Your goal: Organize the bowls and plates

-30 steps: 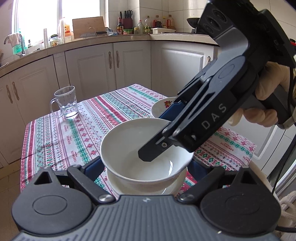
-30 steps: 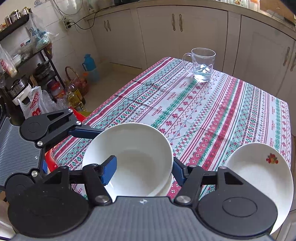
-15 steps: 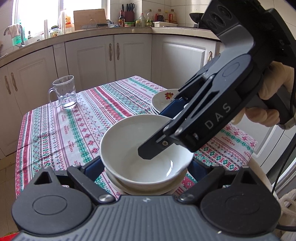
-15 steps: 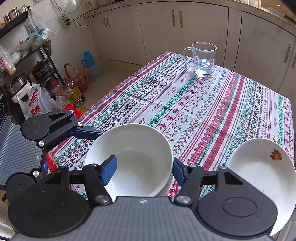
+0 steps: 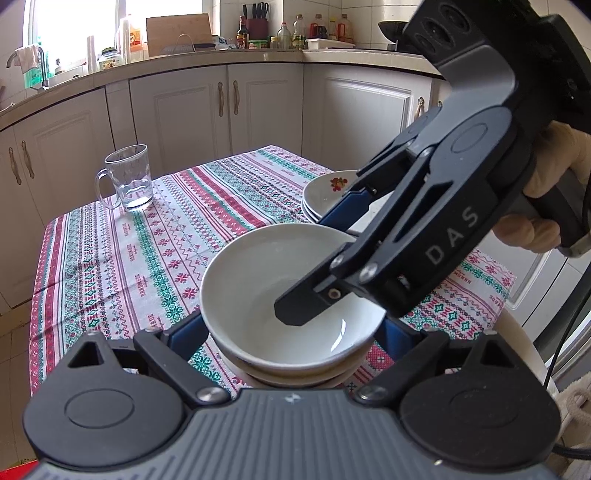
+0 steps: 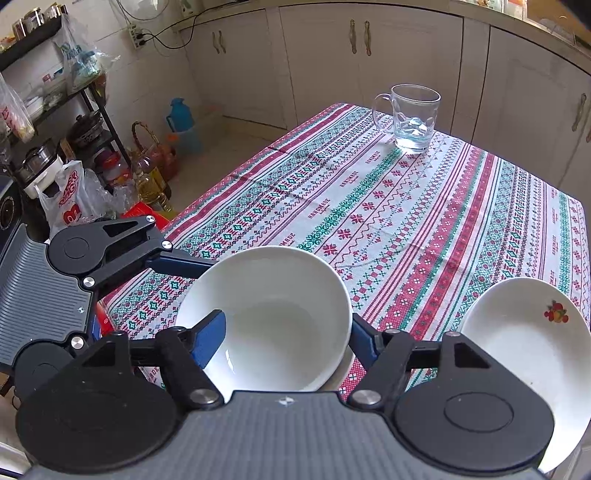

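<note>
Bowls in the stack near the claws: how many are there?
2 visible: the top bowl, which both claws surround, and a second bowl nested beneath it, only its rim showing. More may be hidden underneath.

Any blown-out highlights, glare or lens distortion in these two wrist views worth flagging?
Left wrist: window blown out, glare streak inside the white bowl, counter bowed by fisheye. Right wrist: even light, no clipping; cabinets curve, corners vignetted, glass mug sharp.

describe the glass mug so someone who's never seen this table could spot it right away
Start at the striped patterned tablecloth and look to its far corner by the white cabinets. The glass mug stands there alone, upright, handle out. Unlike the white bowls and plates, it is see-through, with a little water inside.
</note>
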The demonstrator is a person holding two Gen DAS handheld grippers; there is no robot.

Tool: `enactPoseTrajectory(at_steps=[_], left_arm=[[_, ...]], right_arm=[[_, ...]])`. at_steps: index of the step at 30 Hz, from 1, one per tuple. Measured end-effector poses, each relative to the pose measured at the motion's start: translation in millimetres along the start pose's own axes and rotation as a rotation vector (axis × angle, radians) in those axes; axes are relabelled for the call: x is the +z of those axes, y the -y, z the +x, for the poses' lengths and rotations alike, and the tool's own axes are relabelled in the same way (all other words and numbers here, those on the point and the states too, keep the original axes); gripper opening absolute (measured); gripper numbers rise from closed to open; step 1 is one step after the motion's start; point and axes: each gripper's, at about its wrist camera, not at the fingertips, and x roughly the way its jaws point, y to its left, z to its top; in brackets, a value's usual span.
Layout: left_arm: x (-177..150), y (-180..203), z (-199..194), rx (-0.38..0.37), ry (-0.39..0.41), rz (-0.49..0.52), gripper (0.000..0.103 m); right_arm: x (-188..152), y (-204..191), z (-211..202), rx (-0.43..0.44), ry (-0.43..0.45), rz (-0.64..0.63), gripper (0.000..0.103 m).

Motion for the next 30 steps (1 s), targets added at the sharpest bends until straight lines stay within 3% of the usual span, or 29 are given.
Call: enactPoseTrajectory(at_steps=[2, 4, 6, 17, 30], left_arm=[[0, -1, 1, -0.001, -0.003, -0.002, 0.097], [0, -1, -1, -0.001, 0.005, 0.001, 0.097], [0, -1, -2, 0.002, 0.005, 0.010, 0.097], [-8, -4, -17, -0.015, -0.007, 0.051, 0.098], [-21, -11, -5, -0.026, -0.081, 0.024, 0.098]], right_arm=[[0, -1, 0, 0.003, 0.004, -0.006, 0.083], [-1, -4, -2, -0.015, 0.015, -0.021, 0.098], [-3, -6, -5, -0.021, 0.037, -0.035, 0.103], [-13, -13, -21, -0.065, 0.089, -0.094, 0.103], [-65, -18, -30, -0.145, 0.075, -0.170, 0.103]])
